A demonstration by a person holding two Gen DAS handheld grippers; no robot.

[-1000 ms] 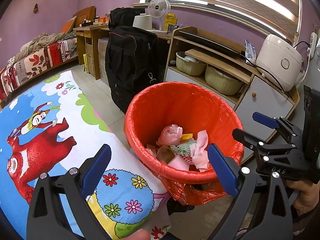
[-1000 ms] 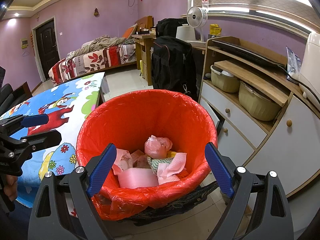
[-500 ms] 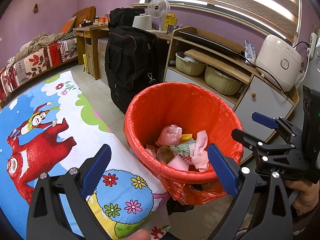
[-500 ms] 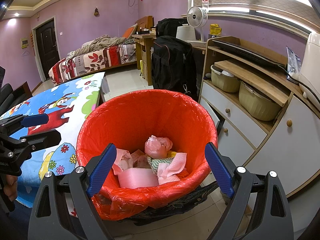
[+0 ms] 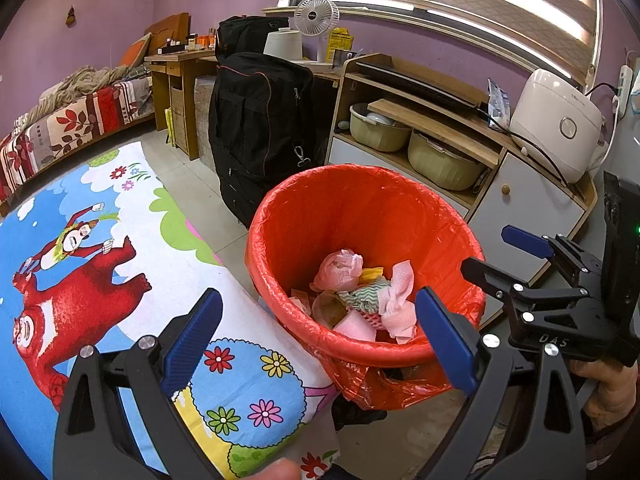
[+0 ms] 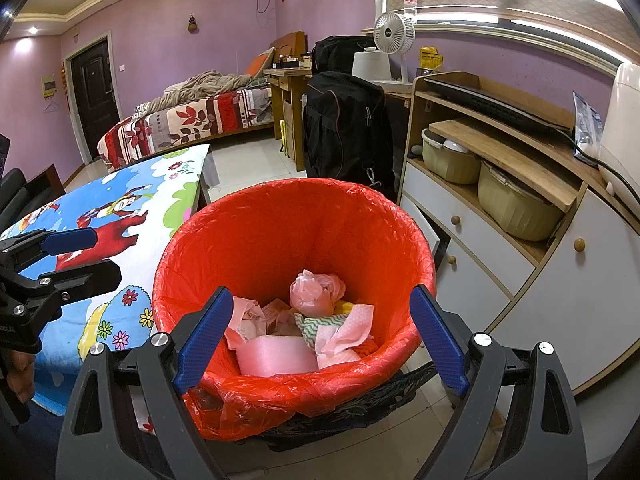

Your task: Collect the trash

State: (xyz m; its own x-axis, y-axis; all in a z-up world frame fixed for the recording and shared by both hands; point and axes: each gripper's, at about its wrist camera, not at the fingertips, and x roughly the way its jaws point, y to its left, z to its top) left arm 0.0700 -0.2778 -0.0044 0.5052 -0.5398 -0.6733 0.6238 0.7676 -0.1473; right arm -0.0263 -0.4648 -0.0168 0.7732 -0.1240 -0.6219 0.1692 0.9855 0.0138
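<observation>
- Far left, you've got the tabletop [image 5: 100,216] under its cartoon bear cloth, and no loose trash shows on the part of it in view.
- Your left claw [image 5: 320,332] hangs over the tabletop's corner beside the bin, its blue pads spread wide with nothing between them.
- Centre stage is the trash bin [image 6: 296,208], lined with a red bag [image 6: 240,412] whose edge folds down over the rim; it stands on the floor just beside the tabletop's edge.
- Down inside it lie the trash pieces: a knotted pink bag [image 6: 316,294], a pink foam sheet [image 6: 276,356], crumpled pink tissue [image 6: 344,332] and a striped green cloth scrap under them.
- Your right claw [image 6: 320,338] points down into the bin's mouth, pads wide apart and empty, the near rim sitting between them.
- The collecting looks about finished, so the step in hand is probably gathering the liner; go for the folded red film at the rim, not the contents.
- Take one side of the rim with each claw, pinch only the thin plastic, and lift evenly so the bag doesn't tear or tip.
- To the right stands the white cabinet [image 6: 560,300], close to the bin, so keep your right elbow clear of it.
</observation>
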